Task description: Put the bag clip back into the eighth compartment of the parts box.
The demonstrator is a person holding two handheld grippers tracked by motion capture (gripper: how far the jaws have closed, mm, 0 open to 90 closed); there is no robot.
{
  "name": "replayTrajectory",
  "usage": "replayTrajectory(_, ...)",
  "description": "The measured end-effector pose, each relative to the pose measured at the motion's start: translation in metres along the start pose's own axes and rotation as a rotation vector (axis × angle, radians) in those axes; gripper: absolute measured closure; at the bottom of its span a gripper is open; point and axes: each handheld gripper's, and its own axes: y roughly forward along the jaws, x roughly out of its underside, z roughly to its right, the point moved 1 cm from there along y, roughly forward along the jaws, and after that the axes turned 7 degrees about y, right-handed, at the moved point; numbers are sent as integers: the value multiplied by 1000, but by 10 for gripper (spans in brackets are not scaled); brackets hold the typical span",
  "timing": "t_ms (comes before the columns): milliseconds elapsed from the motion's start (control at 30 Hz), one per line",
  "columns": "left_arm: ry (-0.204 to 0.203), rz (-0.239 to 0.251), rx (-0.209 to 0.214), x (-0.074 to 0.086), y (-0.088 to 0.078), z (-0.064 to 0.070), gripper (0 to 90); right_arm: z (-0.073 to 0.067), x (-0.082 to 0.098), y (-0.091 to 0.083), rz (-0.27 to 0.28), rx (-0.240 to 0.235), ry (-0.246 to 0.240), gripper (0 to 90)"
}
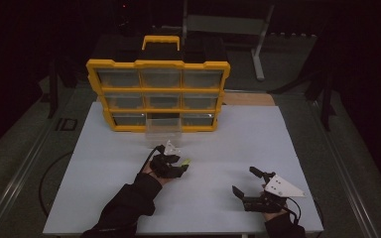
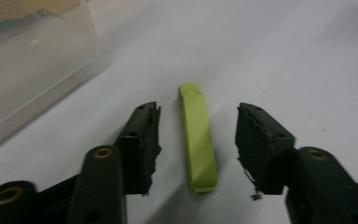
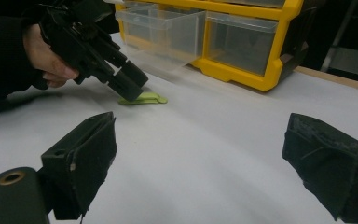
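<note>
A slim yellow-green plastic piece lies flat on the white tabletop. My left gripper straddles it, one jaw on each side, with a gap between each pad and the piece. In the high view this gripper sits mid-table with the green piece at its tip. The right gripper view shows the left gripper tilted down over the piece. My right gripper rests near the front right of the table, jaws wide apart with nothing between them.
A yellow organizer with clear drawers stands at the back of the table. One clear drawer is pulled out of its bottom row, just beyond the left gripper. Dark floor and metal stands surround the table.
</note>
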Motion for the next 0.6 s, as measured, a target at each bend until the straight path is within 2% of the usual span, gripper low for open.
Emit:
replayTrajectory(100, -10, -14, -11, -1, 2, 0, 567, 0, 0, 0, -1, 1, 1, 98)
replayTrajectory(133, -7, -22, -6, -1, 3, 0, 607, 0, 0, 0, -1, 1, 1, 98)
replayTrajectory(233, 3, -41, -3, -2, 5, 1, 649, 0, 0, 0, 0, 0, 1, 98)
replayTrajectory(600, 27, -59, -47, -3, 7, 5, 722, 0, 0, 0, -1, 2, 1, 98)
